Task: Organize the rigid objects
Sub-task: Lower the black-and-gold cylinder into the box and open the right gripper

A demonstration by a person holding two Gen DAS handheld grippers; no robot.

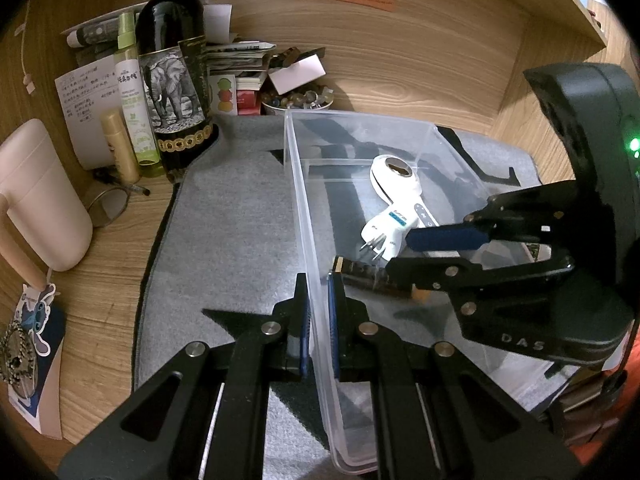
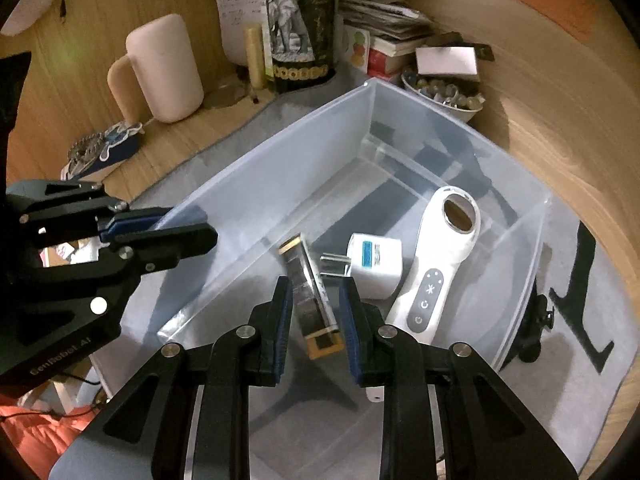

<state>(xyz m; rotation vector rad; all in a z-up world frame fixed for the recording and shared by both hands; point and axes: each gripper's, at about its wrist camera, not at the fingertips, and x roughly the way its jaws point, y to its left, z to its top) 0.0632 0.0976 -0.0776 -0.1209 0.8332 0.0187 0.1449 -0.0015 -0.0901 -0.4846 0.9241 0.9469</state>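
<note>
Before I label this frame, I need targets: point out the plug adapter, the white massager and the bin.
plug adapter (image 2: 374,266), right wrist view, white body.
white massager (image 2: 430,292), right wrist view, button handle.
bin (image 2: 280,136), right wrist view, left wall.

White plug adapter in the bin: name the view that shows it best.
Right wrist view: the white plug adapter lies unobstructed, prongs and blue label visible. Left wrist view shows only its pronged end, the rest hidden behind the right gripper.

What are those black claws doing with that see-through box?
A person is tidying small hard things into a clear plastic box on a grey mat. The left gripper is clamped on the box's side wall, steadying it. The right gripper is open around a dark gold-ended bar inside the box. A white plug adapter and white handheld device lie inside too.
</note>
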